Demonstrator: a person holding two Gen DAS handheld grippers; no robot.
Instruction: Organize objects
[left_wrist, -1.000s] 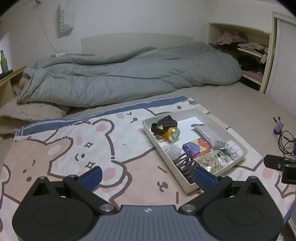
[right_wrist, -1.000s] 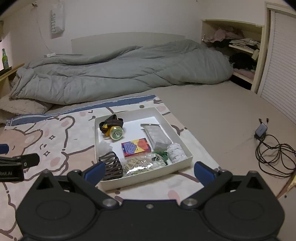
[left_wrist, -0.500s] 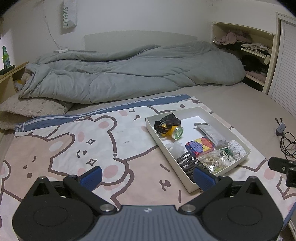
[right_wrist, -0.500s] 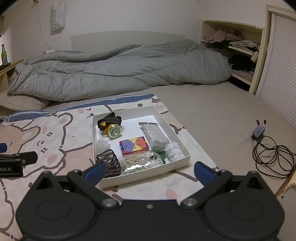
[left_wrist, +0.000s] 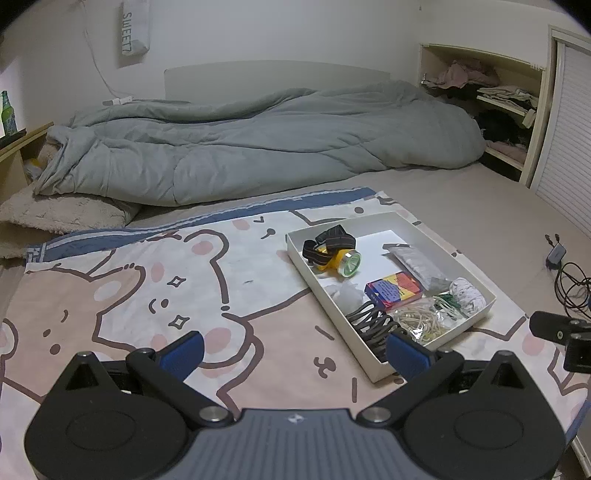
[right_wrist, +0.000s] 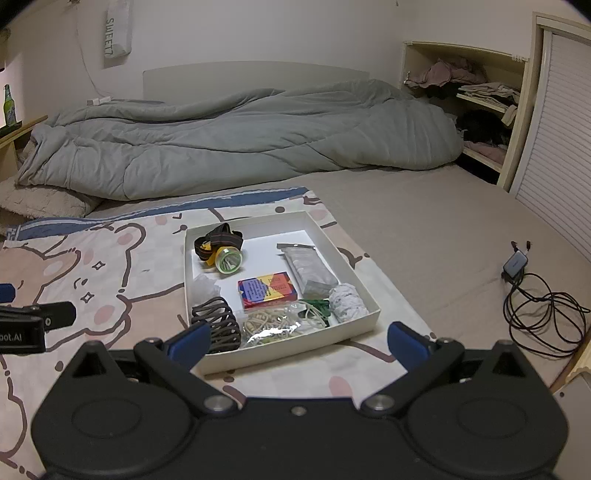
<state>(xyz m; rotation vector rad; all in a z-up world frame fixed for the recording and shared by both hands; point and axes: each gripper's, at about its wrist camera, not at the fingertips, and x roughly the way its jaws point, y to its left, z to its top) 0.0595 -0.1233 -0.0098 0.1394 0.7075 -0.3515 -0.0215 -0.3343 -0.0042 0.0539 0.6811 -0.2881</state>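
Hovering wide open and empty, right gripper (right_wrist: 298, 341) and left gripper (left_wrist: 293, 350) face the tray (right_wrist: 360, 295).

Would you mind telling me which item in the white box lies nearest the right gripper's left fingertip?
The dark coiled hair ties, in the white box's near-left corner; the headlamp and colourful small box lie farther back.

The bed (right_wrist: 424, 229) carries a bear-print sheet (right_wrist: 110, 273) spread over its near part. A white tray (right_wrist: 280, 350) sits directly on that sheet, toward the sheet's right edge. Behind the sheet lies a rumpled grey quilt (right_wrist: 236, 144) (stretching nearly across the bed). Right of the tray, a charger with coiled cable (right_wrist: 539, 306) rests on the bare mattress cover.
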